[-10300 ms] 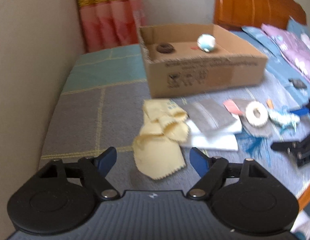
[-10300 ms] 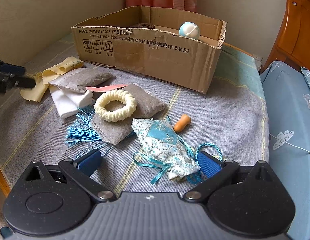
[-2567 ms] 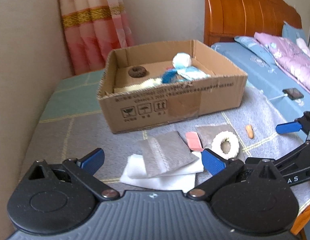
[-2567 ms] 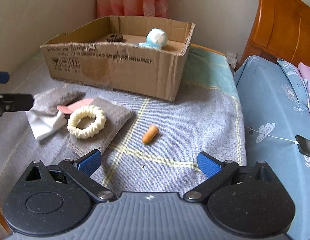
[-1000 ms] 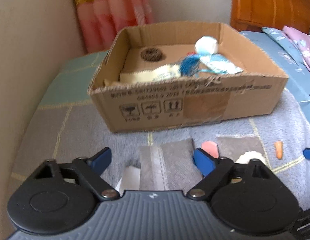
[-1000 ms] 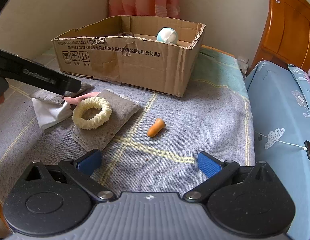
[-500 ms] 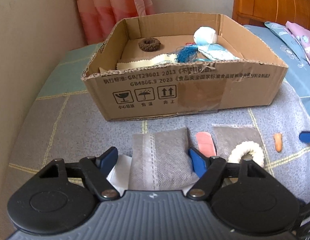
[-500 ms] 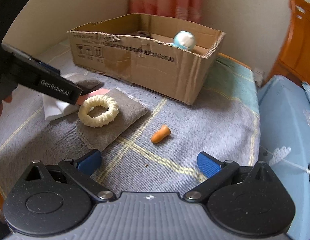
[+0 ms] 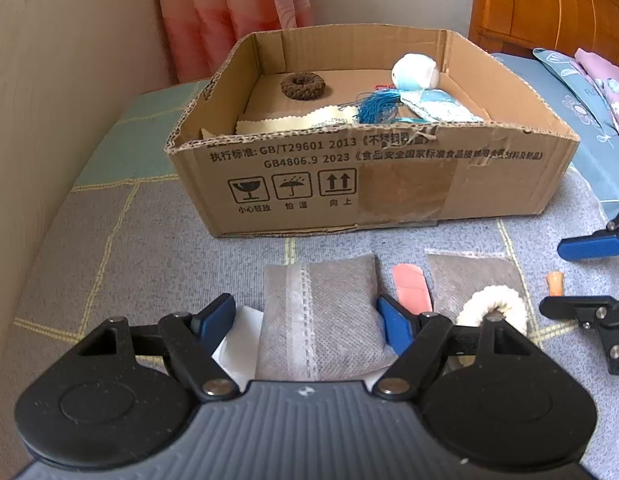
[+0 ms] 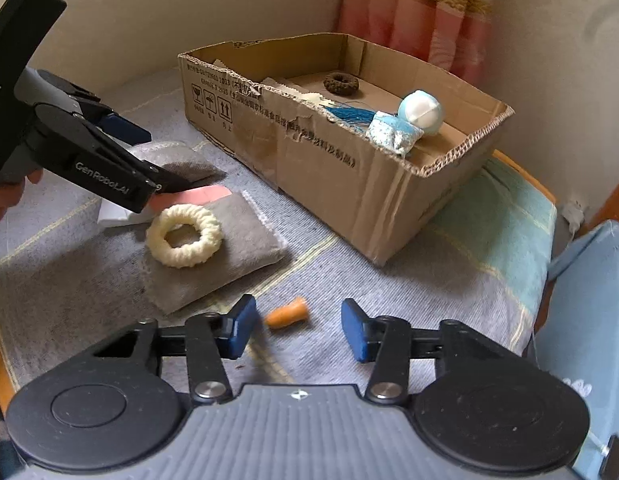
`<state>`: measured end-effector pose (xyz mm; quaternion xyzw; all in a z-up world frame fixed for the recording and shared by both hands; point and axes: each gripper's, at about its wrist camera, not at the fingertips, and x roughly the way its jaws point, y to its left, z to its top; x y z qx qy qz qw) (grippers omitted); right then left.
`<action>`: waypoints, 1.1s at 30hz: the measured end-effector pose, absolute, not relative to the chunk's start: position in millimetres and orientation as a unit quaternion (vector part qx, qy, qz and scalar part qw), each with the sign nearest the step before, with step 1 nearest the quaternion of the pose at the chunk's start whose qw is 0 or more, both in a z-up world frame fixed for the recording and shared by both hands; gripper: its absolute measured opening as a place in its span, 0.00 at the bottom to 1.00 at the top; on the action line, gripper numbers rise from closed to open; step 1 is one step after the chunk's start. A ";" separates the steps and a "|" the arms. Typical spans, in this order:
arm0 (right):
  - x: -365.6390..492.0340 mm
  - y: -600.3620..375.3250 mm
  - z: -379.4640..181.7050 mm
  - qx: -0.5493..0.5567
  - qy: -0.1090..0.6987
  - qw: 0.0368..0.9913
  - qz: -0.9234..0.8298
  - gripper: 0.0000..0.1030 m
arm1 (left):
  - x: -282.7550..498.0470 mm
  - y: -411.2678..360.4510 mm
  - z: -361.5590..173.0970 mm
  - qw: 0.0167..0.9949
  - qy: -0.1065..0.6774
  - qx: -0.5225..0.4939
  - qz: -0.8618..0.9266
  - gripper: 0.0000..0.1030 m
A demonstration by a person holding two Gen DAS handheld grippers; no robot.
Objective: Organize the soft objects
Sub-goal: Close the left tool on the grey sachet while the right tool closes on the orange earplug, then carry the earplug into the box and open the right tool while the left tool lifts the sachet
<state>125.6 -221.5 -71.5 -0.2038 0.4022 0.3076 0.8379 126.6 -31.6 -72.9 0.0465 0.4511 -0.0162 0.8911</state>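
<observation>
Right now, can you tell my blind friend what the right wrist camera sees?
The right gripper, its jaws just closing, straddles a small orange plug on a grey blanket without touching it. Behind sit a cream ring on a grey pouch and a cardboard box.

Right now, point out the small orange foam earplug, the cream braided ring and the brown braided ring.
small orange foam earplug [image 10: 287, 313], right wrist view, mid-body.
cream braided ring [image 10: 184, 257], right wrist view, near rim.
brown braided ring [image 9: 303, 93], left wrist view, front rim.

A cream braided ring [image 10: 184, 236] lies on a grey fabric pouch [image 10: 225, 256], before the open cardboard box [image 10: 349, 168] on the bed [image 10: 389, 280].
</observation>
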 end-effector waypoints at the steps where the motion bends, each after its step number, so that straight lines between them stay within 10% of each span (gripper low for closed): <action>1: 126.8 -221.8 -71.2 -0.207 0.401 0.836 0.312 0.49 | 126.7 -31.3 -73.0 0.891 0.451 0.045 -0.017 0.75; 15: 117.9 -216.6 -67.7 -0.241 0.407 0.805 0.359 0.29 | 126.1 -29.6 -74.0 0.891 0.452 0.040 -0.018 0.74; 33: 103.7 -211.3 -59.4 -0.253 0.393 0.823 0.322 0.24 | 111.3 -16.6 -54.8 0.893 0.441 0.069 -0.059 0.43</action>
